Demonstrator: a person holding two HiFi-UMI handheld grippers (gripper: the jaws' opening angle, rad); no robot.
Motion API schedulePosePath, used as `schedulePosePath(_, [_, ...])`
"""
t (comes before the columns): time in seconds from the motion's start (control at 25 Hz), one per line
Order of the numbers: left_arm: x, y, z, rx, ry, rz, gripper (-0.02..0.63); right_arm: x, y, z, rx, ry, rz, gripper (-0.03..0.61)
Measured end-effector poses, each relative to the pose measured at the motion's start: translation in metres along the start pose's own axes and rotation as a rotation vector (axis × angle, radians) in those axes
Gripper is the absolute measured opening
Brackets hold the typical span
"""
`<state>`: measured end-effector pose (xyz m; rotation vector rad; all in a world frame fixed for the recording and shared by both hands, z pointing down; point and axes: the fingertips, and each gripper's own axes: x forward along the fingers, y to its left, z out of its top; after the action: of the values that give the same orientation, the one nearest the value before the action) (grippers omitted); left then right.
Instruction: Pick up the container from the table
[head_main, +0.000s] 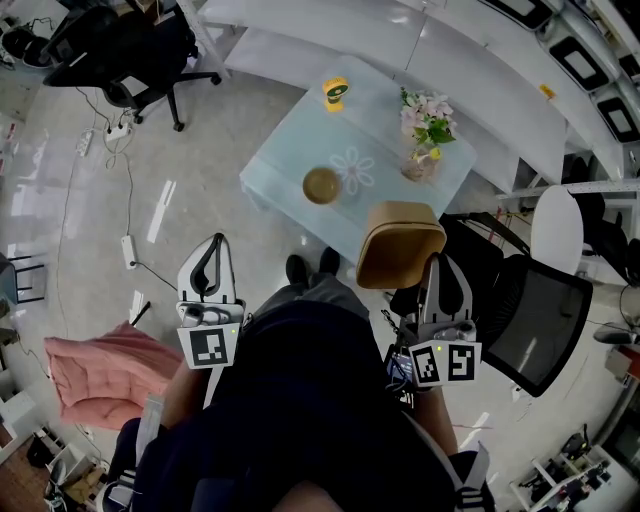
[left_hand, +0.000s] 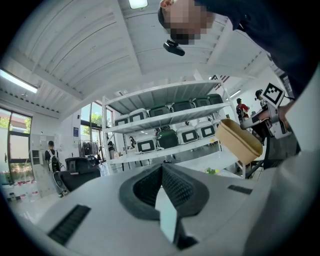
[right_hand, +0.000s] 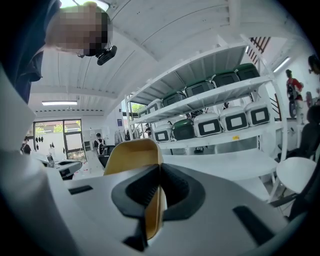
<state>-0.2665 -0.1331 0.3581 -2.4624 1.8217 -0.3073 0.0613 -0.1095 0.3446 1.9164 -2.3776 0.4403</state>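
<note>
Since the right gripper (head_main: 436, 262) is clamped on the container (head_main: 398, 243) by its wall, it hangs lower right of the surface (head_main: 290, 155); left gripper (head_main: 211, 248) sits closed, empty.

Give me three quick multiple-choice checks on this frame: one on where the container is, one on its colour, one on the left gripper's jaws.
1. Where is the container relative to the table?
A standing on it
B held clear of it in the right gripper
C lying under it

2. What colour is the container?
A blue
B green
C tan

3. The left gripper is:
A shut and empty
B shut on the container
C wide open

Key:
1 B: the right gripper view shows the container's wall pinched between the jaws.
2 C: it looks tan in all three views.
3 A: the left gripper view shows its jaws meeting with nothing between them.
</note>
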Motion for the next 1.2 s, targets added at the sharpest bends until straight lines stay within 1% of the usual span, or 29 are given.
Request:
schedulePosePath(0.44, [-0.002,0.000,0.003,0.006,-0.008,0.002,0.005,-0.010,0.004,0.003,-0.028,-0.030,-0.019,0.011])
schedulePosePath(0.64, [-0.002,-0.002,0.002,0.007,-0.009,0.006,0.005,-0.016,0.005,0.012,-0.063,-0.069,-0.023,0.011])
schedulePosePath(0.92, [-0.006,-0.002,0.002,0.010,-0.013,0.010,0.005,-0.019,0.006,0.010,-0.102,-0.069,-0.029,0.011])
schedulePosePath(1.2, [-0.008,-0.003,0.002,0.012,-0.015,0.009,0.005,-0.020,0.009,0.007,-0.100,-0.078,-0.014,0.011])
